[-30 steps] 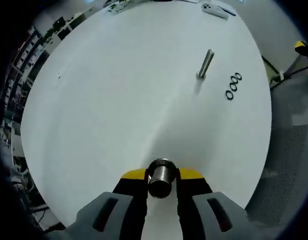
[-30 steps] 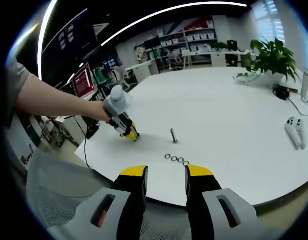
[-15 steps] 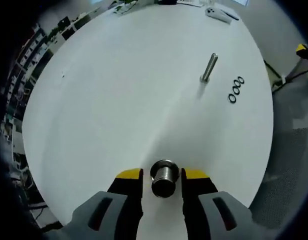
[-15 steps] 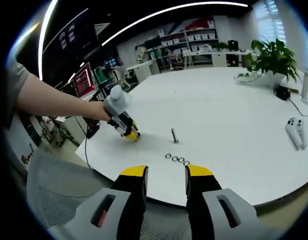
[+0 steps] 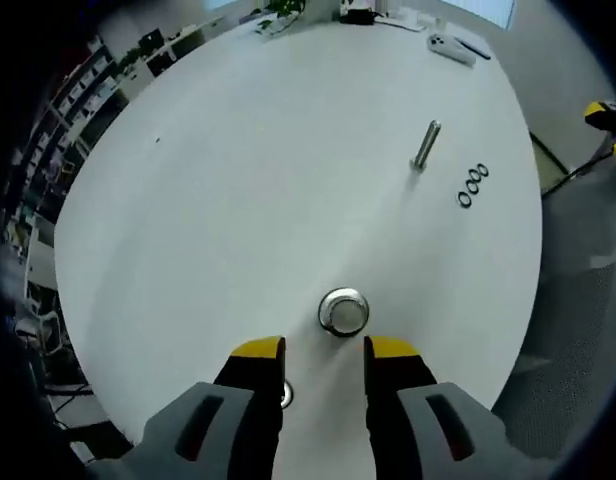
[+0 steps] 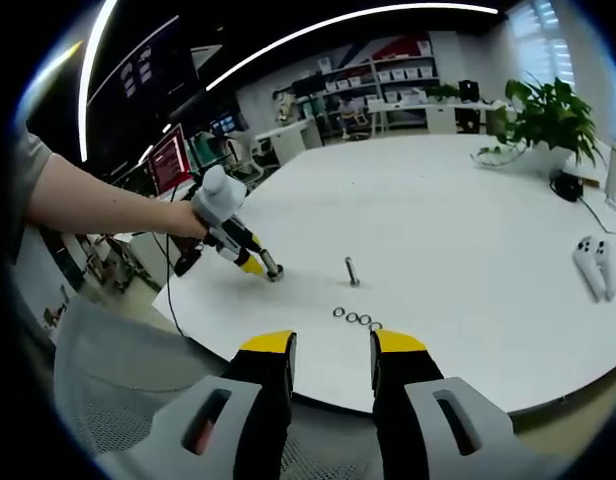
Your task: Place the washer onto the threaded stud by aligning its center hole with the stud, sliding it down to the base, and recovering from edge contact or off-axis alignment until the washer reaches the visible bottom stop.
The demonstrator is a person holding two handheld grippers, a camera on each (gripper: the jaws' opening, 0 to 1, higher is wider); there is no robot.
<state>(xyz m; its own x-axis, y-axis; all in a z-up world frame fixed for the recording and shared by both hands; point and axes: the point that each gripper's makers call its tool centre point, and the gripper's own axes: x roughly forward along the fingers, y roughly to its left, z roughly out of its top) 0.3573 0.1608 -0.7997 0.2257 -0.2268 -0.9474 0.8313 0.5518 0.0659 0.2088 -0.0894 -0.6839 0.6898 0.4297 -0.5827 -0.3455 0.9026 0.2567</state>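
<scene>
Washers, three small dark metal rings (image 5: 472,186), lie flat on the white desk (image 5: 238,180) beside the upright threaded stud (image 5: 426,144): thin, light, slippery; pinch one's rim. Both claws (image 5: 323,352) (image 6: 333,345) gape empty.

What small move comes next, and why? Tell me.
Probably bring the right gripper forward and down to the three washers, since its jaws stand open, empty and short of the table. The washers lie in a row beside the upright threaded stud, none on it yet. The left gripper is open, with a metal cylinder standing just ahead.
</scene>
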